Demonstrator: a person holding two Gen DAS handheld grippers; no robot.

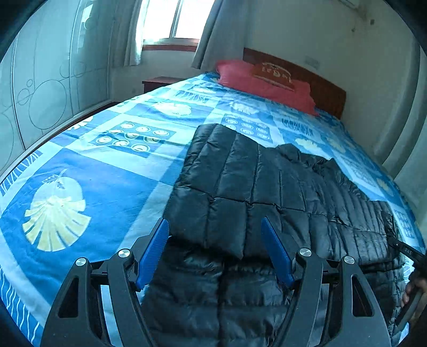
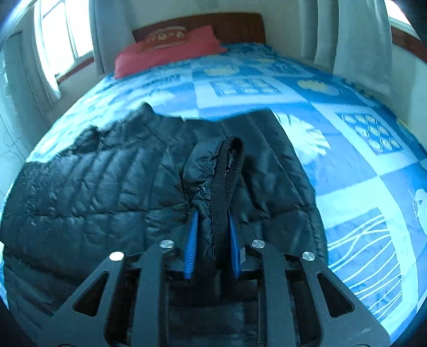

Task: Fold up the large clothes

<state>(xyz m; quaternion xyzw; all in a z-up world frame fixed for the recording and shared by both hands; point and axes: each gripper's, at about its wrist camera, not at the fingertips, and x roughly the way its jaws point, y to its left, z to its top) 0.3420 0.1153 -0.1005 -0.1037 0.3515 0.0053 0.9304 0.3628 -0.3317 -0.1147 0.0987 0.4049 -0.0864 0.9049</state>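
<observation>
A black quilted puffer jacket (image 1: 267, 186) lies spread on the bed, with one part folded over on top. My left gripper (image 1: 214, 224) is open, its blue fingers (image 1: 153, 253) either side of the jacket's near edge, holding nothing. My right gripper (image 2: 212, 216) is shut on a bunched cuff of the jacket (image 2: 221, 170), which has a black ribbed band, and holds it above the rest of the jacket (image 2: 93, 181). The right gripper also shows at the far right edge of the left wrist view (image 1: 411, 256).
The bed has a blue and white patterned cover (image 1: 93, 170) (image 2: 360, 165). A red pillow (image 1: 264, 82) (image 2: 165, 53) lies by the wooden headboard (image 1: 328, 93). A wardrobe (image 1: 40, 93) stands to the left, with windows and curtains (image 1: 170, 21) behind.
</observation>
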